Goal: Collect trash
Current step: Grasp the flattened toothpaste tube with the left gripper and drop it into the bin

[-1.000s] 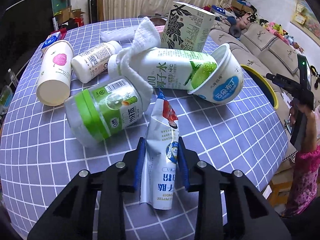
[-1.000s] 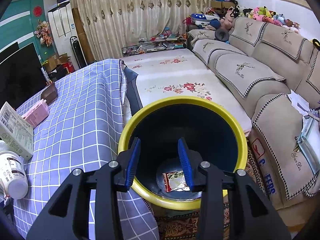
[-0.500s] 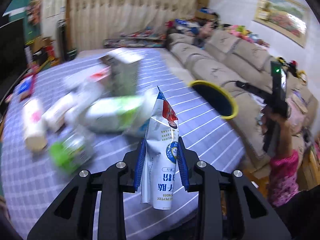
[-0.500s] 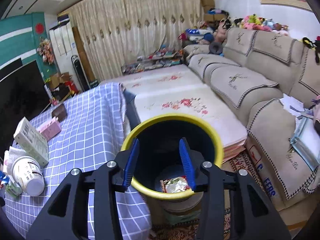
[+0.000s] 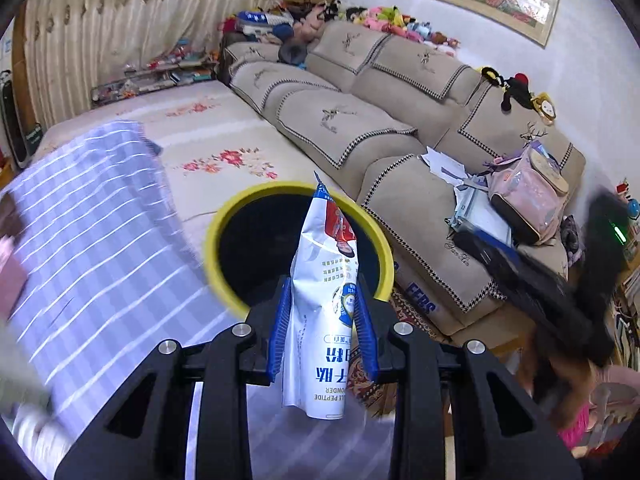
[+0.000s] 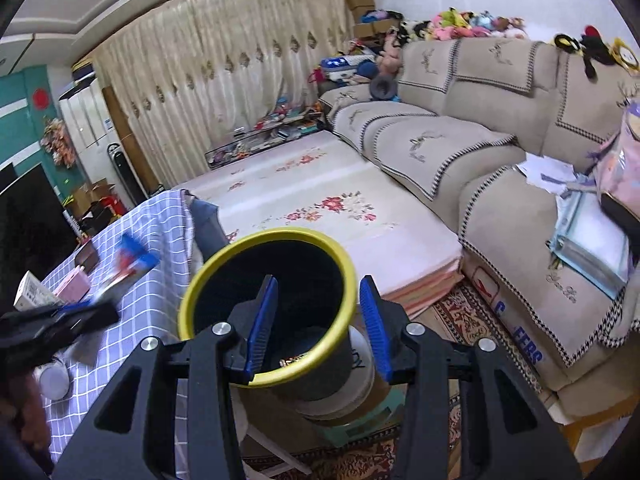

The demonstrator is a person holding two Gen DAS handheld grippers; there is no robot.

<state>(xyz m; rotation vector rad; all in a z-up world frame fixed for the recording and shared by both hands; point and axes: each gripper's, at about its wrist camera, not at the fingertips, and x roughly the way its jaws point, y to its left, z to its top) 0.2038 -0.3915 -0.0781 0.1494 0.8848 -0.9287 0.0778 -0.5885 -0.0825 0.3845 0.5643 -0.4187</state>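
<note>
My left gripper (image 5: pixel 323 326) is shut on a white and blue powder pouch (image 5: pixel 326 304) that stands upright between the blue pads. It hangs in the air in front of the yellow-rimmed black bin (image 5: pixel 224 232). My right gripper (image 6: pixel 318 322) is open and empty, just before the near side of the same bin (image 6: pixel 208 272). A small wrapper (image 6: pixel 294 360) lies at the bin's bottom. In the right wrist view the left gripper (image 6: pixel 60 320) shows blurred at the left with the pouch (image 6: pixel 130 258).
The table with the purple checked cloth (image 5: pixel 92 240) is to the left of the bin; a pink box (image 6: pixel 72 286), a carton (image 6: pixel 32 294) and a white pot (image 6: pixel 54 380) lie on it. A beige sofa (image 5: pixel 400 128) and a flowered mat (image 6: pixel 320 200) lie beyond.
My left gripper lifted the pouch off the table and swung right toward the bin. My right gripper drew back and up from above the bin, still open.
</note>
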